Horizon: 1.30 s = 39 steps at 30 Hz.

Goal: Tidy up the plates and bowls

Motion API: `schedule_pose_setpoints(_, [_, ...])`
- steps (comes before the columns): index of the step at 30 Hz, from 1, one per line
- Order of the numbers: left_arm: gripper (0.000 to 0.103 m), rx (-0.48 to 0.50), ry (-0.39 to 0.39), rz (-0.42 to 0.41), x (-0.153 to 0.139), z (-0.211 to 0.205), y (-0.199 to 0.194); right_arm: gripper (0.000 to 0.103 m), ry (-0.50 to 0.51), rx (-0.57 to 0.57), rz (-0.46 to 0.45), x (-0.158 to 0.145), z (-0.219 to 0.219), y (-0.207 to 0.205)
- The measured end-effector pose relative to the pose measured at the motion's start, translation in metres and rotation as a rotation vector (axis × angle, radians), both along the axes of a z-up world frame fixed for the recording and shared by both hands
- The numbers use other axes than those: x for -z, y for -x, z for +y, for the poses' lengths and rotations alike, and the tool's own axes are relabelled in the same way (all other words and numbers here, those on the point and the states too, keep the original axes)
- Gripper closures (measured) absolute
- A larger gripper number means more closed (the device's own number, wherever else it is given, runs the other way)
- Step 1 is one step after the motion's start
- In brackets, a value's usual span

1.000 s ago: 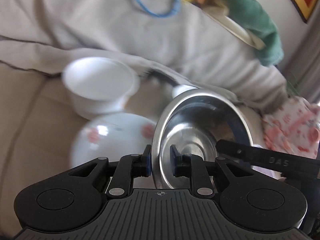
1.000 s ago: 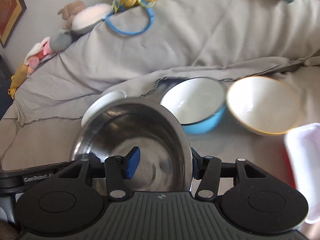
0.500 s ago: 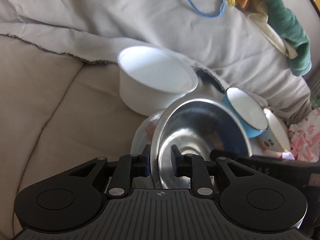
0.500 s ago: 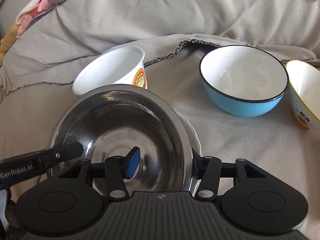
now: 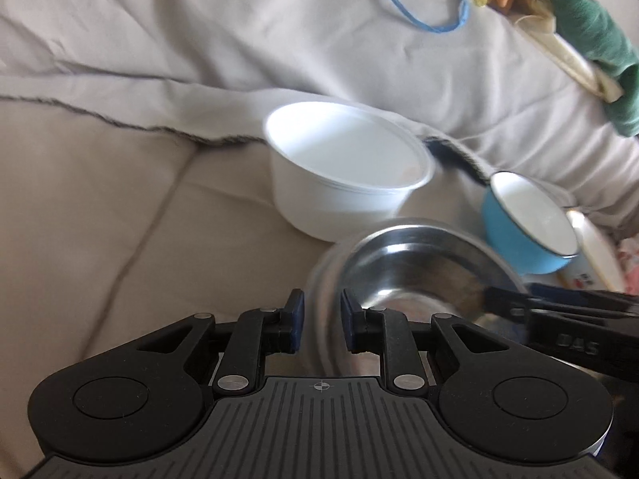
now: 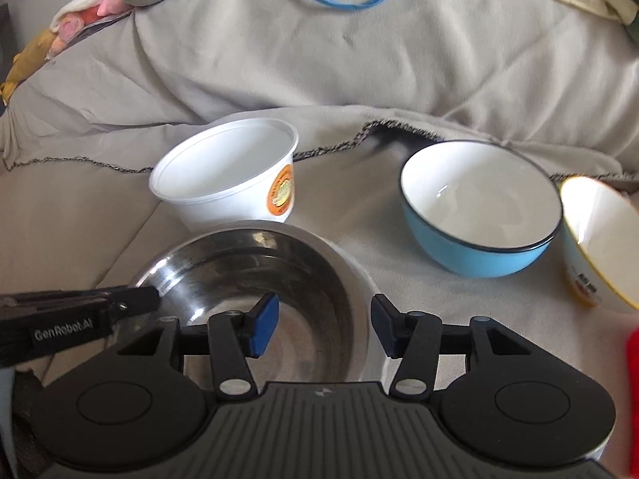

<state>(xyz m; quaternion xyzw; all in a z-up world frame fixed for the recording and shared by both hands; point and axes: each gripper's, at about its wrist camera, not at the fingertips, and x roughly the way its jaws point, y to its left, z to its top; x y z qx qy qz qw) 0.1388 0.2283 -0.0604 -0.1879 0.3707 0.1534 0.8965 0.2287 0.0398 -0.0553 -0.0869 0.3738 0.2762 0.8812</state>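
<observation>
Draped in a loose grey sheet (image 6: 359,60), a beige sofa seat (image 5: 100,207) carries the dishes, with a steel bowl (image 6: 247,275) at the front sitting on what looks like a white plate (image 6: 361,279), though its rim is blurred. Behind the steel bowl stands a white plastic tub (image 6: 227,175); to the bowl's right sits a blue bowl (image 6: 479,207), and beyond that a tilted yellow-rimmed bowl (image 6: 599,239). At the steel bowl's left rim, the left gripper (image 5: 321,321) is opening, pads clear of the rim between them. At its right rim, the right gripper (image 6: 324,329) straddles the edge with fingers apart.
</observation>
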Motion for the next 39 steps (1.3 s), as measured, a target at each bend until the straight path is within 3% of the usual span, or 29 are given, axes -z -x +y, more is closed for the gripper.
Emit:
schedule_pose_setpoints(3, [0.065, -0.031, 0.012, 0.004, 0.004, 0.006, -0.001, 0.051, 0.016, 0.027, 0.002, 0.006, -0.007, -0.002])
schedule_pose_setpoints(6, [0.055, -0.060, 0.075, 0.004, 0.010, 0.017, 0.000, 0.050, -0.010, 0.059, 0.092, 0.018, -0.017, -0.008])
schedule_pose_setpoints(11, [0.067, -0.026, 0.218, 0.096, 0.033, 0.023, -0.010, 0.049, -0.142, 0.047, 0.314, 0.036, -0.031, -0.018])
schedule_pose_setpoints(14, [0.073, -0.002, 0.232, 0.079, 0.034, 0.019, -0.010, 0.049, -0.169, 0.017, 0.335, 0.033, -0.032, -0.018])
schedule_pose_setpoints(18, [0.070, -0.010, 0.275, 0.070, 0.032, 0.019, -0.010, 0.049, -0.174, 0.004, 0.339, 0.033, -0.035, -0.015])
schedule_pose_setpoints(20, [0.063, -0.007, 0.284, 0.069, 0.030, 0.016, -0.010, 0.049, -0.180, -0.007, 0.328, 0.032, -0.039, -0.013])
schedule_pose_setpoints(23, [0.056, 0.032, 0.272, 0.065, 0.024, 0.005, -0.012, 0.049, -0.177, -0.008, 0.297, 0.026, -0.047, -0.010])
schedule_pose_setpoints(27, [0.056, 0.129, 0.237, 0.047, 0.019, -0.016, -0.019, 0.049, -0.169, 0.041, 0.247, 0.020, -0.067, -0.009])
schedule_pose_setpoints(30, [0.057, 0.169, 0.190, 0.082, 0.022, -0.031, -0.025, 0.049, -0.180, 0.086, 0.255, 0.023, -0.081, -0.014])
schedule_pose_setpoints(32, [0.058, 0.170, 0.148, 0.092, 0.022, -0.035, -0.024, 0.049, -0.196, 0.088, 0.266, 0.025, -0.085, -0.016])
schedule_pose_setpoints(39, [0.065, 0.140, 0.115, 0.087, 0.019, -0.031, -0.019, 0.047, -0.169, 0.078, 0.223, 0.025, -0.080, -0.009])
